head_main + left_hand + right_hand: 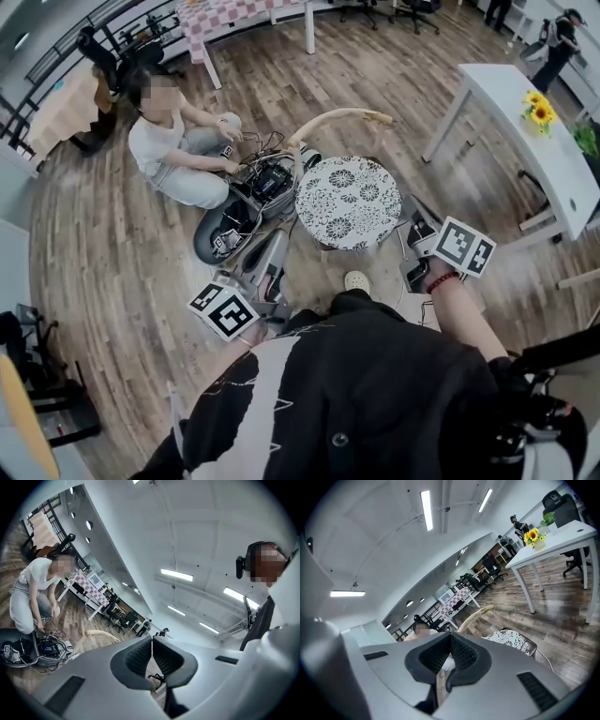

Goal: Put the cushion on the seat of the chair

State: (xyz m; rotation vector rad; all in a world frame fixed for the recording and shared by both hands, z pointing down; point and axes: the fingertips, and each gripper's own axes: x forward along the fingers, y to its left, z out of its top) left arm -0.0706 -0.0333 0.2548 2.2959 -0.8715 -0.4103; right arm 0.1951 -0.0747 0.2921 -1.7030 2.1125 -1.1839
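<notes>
Head view: the patterned cushion (pixel 349 202) already lies on the seat of the chair (pixel 337 116). We judge it soft and light, best pinched at its rim. Left gripper view: our left hand-held gripper (pixel 152 644) is pressed together, empty. Right gripper view: the right hand-held gripper (pixel 450 641) also.

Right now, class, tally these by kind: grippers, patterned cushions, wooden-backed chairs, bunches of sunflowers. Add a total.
Grippers: 2 (left gripper, right gripper)
Patterned cushion: 1
Wooden-backed chair: 1
Bunch of sunflowers: 1
Total: 5
</notes>
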